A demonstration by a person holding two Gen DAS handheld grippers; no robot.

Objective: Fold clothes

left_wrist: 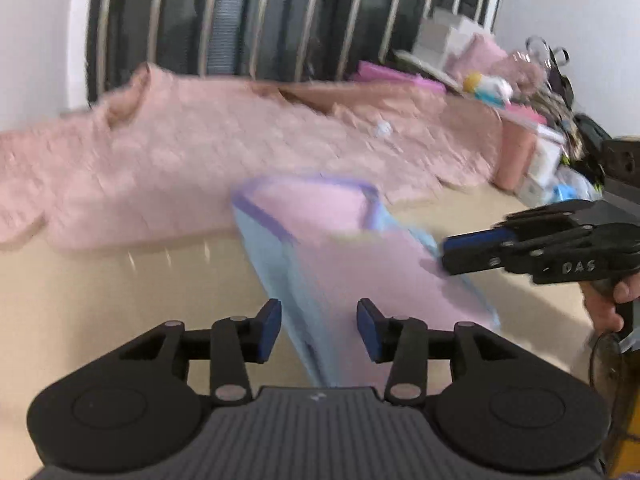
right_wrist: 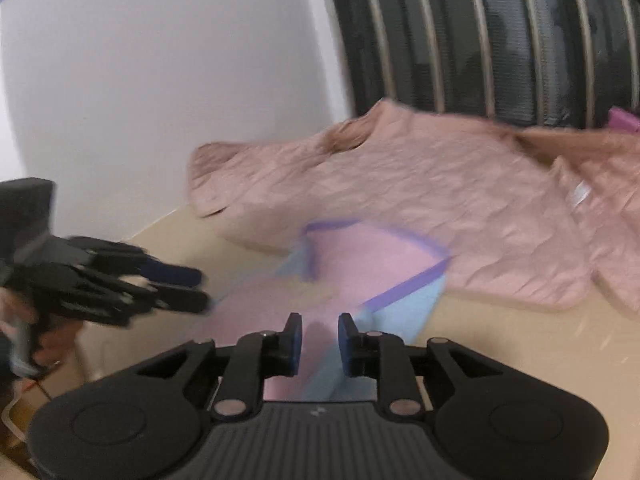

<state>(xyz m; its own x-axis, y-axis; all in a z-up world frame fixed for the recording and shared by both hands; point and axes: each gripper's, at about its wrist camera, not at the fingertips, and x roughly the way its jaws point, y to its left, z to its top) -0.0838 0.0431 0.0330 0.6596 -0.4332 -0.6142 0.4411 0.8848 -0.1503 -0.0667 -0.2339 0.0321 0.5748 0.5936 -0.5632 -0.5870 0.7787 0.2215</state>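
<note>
A small pink garment [left_wrist: 340,248] with light-blue sides and purple trim lies on the beige table, blurred by motion; it also shows in the right wrist view [right_wrist: 360,264]. My left gripper [left_wrist: 319,330] is open, its jaws on either side of the garment's near end. My right gripper [right_wrist: 320,344] is open with a narrower gap, over the garment's near edge; in the left wrist view its fingertips [left_wrist: 456,254] touch the garment's right edge. In the right wrist view the left gripper [right_wrist: 192,288] sits at the garment's left edge.
A large crumpled pink shirt [left_wrist: 200,152] lies spread behind the small garment, also seen in the right wrist view [right_wrist: 440,192]. A dark barred window [left_wrist: 280,12] stands behind. Boxes, toys and pink items [left_wrist: 500,80] pile at the far right. A white wall [right_wrist: 160,80] is at left.
</note>
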